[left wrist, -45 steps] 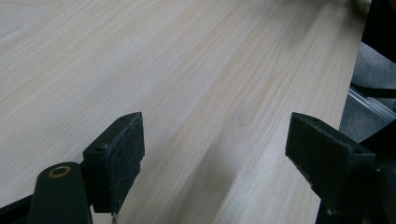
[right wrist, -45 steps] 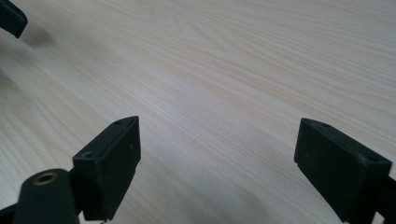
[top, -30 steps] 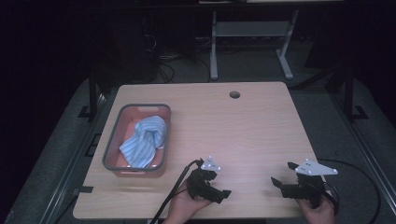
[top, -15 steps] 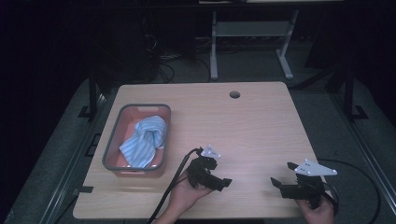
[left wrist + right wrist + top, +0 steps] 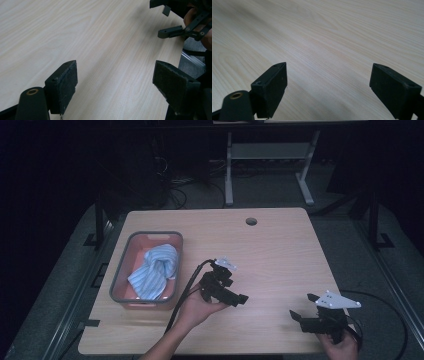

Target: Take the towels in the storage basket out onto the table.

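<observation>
both tongs gape with nothing in them: the left gripper [image 5: 239, 298] hovers beside the tub [image 5: 120, 272] holding the blue cloth [image 5: 152, 270], probably about to fetch it; the right gripper [image 5: 303, 310] waits near the table [image 5: 280, 255] edge.

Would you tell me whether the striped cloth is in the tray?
In: the striped cloth lies bunched inside the tray.

Wooden table [image 5: 280, 255], round cable hole [image 5: 251, 221] near far edge; metal stand [image 5: 265, 155] behind.
</observation>
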`<action>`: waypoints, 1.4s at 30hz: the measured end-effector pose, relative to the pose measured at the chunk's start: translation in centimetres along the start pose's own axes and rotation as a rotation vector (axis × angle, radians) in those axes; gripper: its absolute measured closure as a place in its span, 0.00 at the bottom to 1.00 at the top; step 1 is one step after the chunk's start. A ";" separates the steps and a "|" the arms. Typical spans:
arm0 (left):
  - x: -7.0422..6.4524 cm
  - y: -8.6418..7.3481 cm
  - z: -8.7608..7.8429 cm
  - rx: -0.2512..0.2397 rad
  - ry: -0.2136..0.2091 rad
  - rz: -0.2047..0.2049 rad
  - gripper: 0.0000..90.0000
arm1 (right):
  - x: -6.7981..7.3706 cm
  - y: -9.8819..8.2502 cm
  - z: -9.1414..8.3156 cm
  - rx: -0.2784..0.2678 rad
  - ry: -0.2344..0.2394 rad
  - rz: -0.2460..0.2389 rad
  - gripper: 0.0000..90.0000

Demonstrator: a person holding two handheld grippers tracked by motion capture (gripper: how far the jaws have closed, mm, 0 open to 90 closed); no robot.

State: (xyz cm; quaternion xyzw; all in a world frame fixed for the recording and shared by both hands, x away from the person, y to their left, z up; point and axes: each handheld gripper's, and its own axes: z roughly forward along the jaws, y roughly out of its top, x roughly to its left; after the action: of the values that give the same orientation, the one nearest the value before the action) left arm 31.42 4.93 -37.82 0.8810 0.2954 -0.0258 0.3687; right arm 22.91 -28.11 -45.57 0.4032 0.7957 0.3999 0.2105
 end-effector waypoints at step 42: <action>5.8 1.4 -8.0 0.027 0.058 -0.044 0.24 | -0.4 -0.1 -0.1 -0.001 0.000 0.008 0.16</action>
State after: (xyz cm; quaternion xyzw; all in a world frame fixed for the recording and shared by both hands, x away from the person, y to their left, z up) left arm 35.58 12.38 -32.69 0.8795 0.3249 -0.0123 0.3477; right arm 23.02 -28.47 -45.61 0.4062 0.7939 0.4013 0.2090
